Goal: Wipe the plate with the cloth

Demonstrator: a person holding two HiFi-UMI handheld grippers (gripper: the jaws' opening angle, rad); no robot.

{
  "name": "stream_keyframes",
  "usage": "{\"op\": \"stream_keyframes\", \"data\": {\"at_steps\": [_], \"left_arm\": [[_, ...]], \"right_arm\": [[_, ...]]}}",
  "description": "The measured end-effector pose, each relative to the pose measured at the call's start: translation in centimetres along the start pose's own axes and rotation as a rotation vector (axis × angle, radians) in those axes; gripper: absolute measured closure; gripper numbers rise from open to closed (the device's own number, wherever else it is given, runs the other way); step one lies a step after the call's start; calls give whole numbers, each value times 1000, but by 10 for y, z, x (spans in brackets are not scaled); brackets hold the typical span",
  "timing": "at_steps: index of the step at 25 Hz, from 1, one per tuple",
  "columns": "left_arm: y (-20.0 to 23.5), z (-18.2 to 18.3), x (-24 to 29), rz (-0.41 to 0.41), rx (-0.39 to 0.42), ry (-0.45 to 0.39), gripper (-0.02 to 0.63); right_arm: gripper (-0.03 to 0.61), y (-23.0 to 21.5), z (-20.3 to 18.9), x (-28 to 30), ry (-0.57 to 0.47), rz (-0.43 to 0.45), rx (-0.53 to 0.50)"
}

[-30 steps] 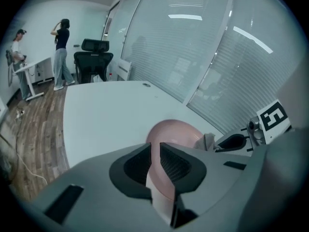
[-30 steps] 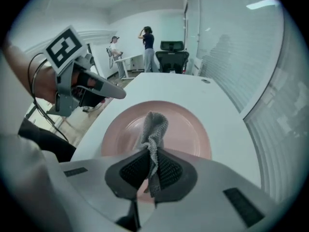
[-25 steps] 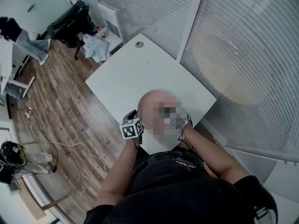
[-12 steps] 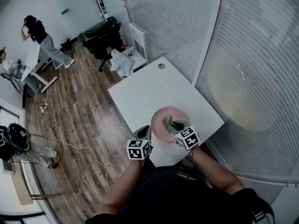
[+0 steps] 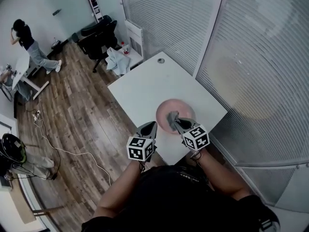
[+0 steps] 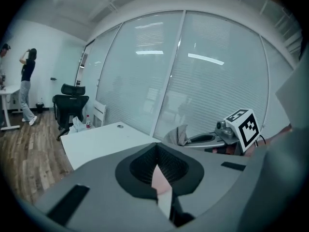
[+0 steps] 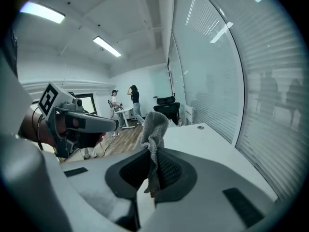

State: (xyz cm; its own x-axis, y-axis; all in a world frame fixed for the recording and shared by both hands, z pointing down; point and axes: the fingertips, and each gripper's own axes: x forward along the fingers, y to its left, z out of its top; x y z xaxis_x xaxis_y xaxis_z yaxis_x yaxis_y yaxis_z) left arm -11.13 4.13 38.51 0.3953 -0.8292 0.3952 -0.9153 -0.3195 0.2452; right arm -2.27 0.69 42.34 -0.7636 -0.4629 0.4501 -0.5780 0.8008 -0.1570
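The left claw [image 5: 150,125] pinched the pink plate [image 5: 179,108] at its rim, and the right claw [image 5: 175,122] clamped the grey cloth [image 7: 153,129]. Wiping seemingly hadn't begun; next, the cloth needed pressing onto the plate.

A white square table [image 5: 145,88] stands on the brown wood-plank floor [image 5: 72,115]. Near its far corner a small round grey cap [image 5: 161,60] sits in the tabletop. A round pink plate [image 5: 181,106] shows over the near end; whether it rests there I cannot tell.
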Motion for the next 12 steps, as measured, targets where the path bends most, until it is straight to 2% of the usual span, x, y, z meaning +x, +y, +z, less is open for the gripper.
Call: {"op": "stream_keyframes", "data": {"at_steps": [7,12], "left_arm": [[-15,8,-45,-112,30,-34,597],[-35,7,-56,-161,-10,-56,597]], "right_arm": [[541,43,9,-36,-44,-48,7],[541,49,14,-70,-78,-55,15]]}}
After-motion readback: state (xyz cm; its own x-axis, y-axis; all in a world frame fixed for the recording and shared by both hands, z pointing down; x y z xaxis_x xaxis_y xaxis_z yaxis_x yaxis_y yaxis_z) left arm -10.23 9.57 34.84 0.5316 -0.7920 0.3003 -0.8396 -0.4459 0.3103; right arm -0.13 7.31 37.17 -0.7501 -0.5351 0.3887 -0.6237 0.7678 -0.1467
